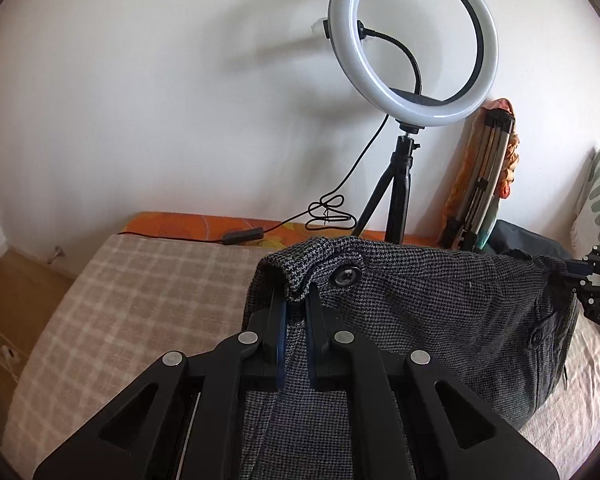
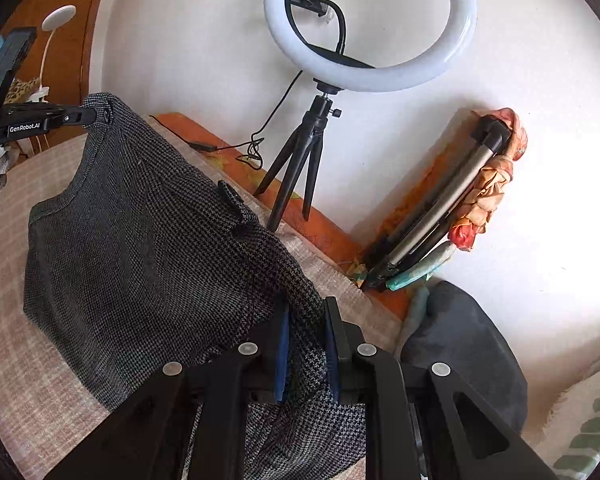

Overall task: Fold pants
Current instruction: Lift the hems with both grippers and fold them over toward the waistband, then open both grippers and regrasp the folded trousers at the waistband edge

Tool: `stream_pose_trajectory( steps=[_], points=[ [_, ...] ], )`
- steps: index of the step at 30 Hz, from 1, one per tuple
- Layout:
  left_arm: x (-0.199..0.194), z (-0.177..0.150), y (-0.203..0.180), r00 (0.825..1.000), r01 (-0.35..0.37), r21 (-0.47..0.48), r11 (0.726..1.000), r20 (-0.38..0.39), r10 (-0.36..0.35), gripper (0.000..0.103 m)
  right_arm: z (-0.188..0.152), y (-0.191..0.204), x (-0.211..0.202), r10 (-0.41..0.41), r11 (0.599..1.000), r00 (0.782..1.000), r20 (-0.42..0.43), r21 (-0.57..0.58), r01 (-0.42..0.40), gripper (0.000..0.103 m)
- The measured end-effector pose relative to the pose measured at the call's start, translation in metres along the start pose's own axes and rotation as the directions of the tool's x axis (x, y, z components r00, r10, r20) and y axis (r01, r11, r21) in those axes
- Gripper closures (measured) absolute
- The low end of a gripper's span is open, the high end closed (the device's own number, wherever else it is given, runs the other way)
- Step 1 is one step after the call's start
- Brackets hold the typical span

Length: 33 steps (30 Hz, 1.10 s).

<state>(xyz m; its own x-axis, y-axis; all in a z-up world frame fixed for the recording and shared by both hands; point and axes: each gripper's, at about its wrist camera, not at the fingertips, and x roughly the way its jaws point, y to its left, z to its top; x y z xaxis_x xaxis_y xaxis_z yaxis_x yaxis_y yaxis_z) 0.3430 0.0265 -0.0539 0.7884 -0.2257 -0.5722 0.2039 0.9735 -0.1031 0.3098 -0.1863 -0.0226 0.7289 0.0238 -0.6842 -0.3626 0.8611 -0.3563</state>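
Grey houndstooth pants (image 1: 440, 312) hang stretched between both grippers above a bed with a beige checked cover (image 1: 132, 304). My left gripper (image 1: 296, 300) is shut on the waistband corner beside the dark button (image 1: 345, 275). My right gripper (image 2: 306, 312) is shut on the other waistband corner of the pants (image 2: 140, 248). The right gripper also shows at the right edge of the left wrist view (image 1: 572, 276), and the left gripper shows at the upper left of the right wrist view (image 2: 94, 114). The lower part of the pants is hidden below both views.
A lit ring light on a black tripod (image 1: 412, 48) stands at the far edge of the bed against the white wall, its cable (image 1: 328, 212) trailing left. A folded tripod with orange cloth (image 2: 460, 200) leans in the corner. A dark cushion (image 2: 460, 352) lies at the right.
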Motion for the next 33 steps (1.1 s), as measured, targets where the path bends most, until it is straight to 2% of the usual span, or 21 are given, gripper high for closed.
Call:
stream_pose_trajectory(
  steps=[8,15,20,21,24,25,27,29,33],
  points=[
    [0.064,-0.014,0.001,0.992,-0.049,0.042,0.998,-0.114,0.054,0.097,-0.009,-0.003,0.082,0.046,0.999,0.989,-0.138,0.017,-0.044,0.089],
    [0.093,-0.017,-0.001,0.984,-0.075,0.053,0.996,-0.160,0.083,0.096,-0.022,-0.003,0.116,0.065,0.997,0.978,-0.197,0.046,-0.057,0.089],
    [0.105,-0.013,-0.001,0.974,-0.134,0.057,0.989,-0.178,0.142,0.086,-0.027,-0.010,0.129,0.062,0.995,0.973,-0.223,0.089,-0.043,0.083],
    [0.104,-0.012,0.001,0.973,-0.137,0.050,0.989,-0.178,0.144,0.080,-0.027,-0.012,0.131,0.064,0.994,0.972,-0.225,0.096,-0.043,0.080],
    [0.093,-0.007,0.008,0.973,-0.165,0.026,0.986,-0.157,0.167,0.063,-0.027,-0.020,0.127,0.045,0.991,0.974,-0.221,0.134,-0.015,0.053],
    [0.087,-0.006,0.009,0.975,-0.164,0.022,0.986,-0.146,0.165,0.063,-0.028,-0.024,0.124,0.040,0.988,0.976,-0.213,0.155,-0.007,0.043],
    [0.076,-0.004,0.008,0.977,-0.165,0.032,0.986,-0.130,0.167,0.063,-0.030,-0.033,0.114,0.053,0.978,0.979,-0.195,0.210,-0.011,0.037],
    [0.064,-0.003,0.002,0.983,-0.138,0.046,0.989,-0.117,0.142,0.063,-0.035,-0.043,0.099,0.081,0.962,0.982,-0.172,0.273,-0.031,0.035],
    [0.046,-0.010,-0.023,0.992,-0.080,0.107,0.991,-0.093,0.090,0.063,-0.063,-0.054,0.058,0.142,0.901,0.982,-0.123,0.427,-0.077,0.026]
  ],
)
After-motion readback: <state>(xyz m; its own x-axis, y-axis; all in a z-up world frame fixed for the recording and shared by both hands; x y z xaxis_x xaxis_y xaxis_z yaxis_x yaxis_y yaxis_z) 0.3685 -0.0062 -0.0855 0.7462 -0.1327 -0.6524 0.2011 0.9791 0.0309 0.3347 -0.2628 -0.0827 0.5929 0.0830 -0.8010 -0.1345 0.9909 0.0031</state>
